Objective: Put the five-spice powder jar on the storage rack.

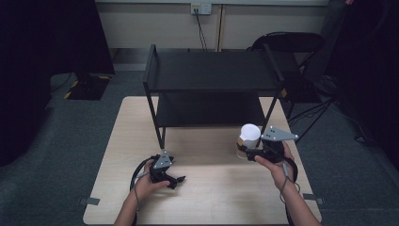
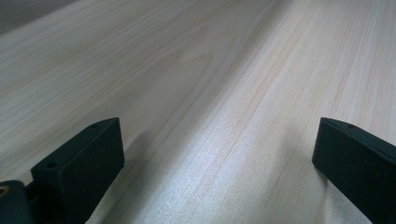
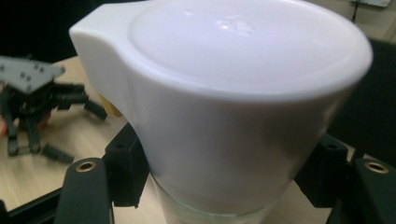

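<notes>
Fingers of the right gripper (image 3: 224,177) clamp the white-lidded jar (image 3: 233,107); left gripper (image 2: 219,168) fingers apart over the table (image 2: 210,70).

Ahead of you: black two-tier shelf (image 1: 211,70) on the light wooden table (image 1: 207,197) | behind it: dark chair (image 1: 288,43), wall outlet (image 1: 201,8) | floor: probably grey carpet (image 1: 75,127)

Left gripper (image 1: 175,179) low, jaws wide apart; right gripper (image 1: 248,151) raised, jaws clamped.
</notes>
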Available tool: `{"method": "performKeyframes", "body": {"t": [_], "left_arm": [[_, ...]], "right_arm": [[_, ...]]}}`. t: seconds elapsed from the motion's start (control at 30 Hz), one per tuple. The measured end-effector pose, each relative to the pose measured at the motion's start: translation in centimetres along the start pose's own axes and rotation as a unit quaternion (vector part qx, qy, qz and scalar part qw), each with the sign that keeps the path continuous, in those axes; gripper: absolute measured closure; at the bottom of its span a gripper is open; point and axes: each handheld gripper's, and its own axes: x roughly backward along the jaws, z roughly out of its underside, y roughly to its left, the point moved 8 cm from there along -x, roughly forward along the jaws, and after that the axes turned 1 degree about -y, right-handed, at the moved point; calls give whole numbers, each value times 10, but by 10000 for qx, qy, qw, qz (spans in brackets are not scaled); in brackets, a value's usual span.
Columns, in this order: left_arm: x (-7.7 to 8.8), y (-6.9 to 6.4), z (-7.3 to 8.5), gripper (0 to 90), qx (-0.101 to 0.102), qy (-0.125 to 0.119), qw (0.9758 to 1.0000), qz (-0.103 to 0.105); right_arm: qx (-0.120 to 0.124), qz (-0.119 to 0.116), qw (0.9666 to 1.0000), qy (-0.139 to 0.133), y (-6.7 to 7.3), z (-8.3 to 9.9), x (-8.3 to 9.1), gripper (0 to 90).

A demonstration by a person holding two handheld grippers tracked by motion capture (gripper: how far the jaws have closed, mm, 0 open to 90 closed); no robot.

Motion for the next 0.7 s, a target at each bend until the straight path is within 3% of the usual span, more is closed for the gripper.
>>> {"method": "performKeyframes", "body": {"t": [0.3,0.7], "left_arm": [[0,0,0,14,-5,1,10000,-2],[0,0,0,14,-4,0,10000,0]], "right_arm": [[-121,239,9996,-58,-3,-49,-21,306],[-221,407,9989,2,-11,-82,-46,306]]}}
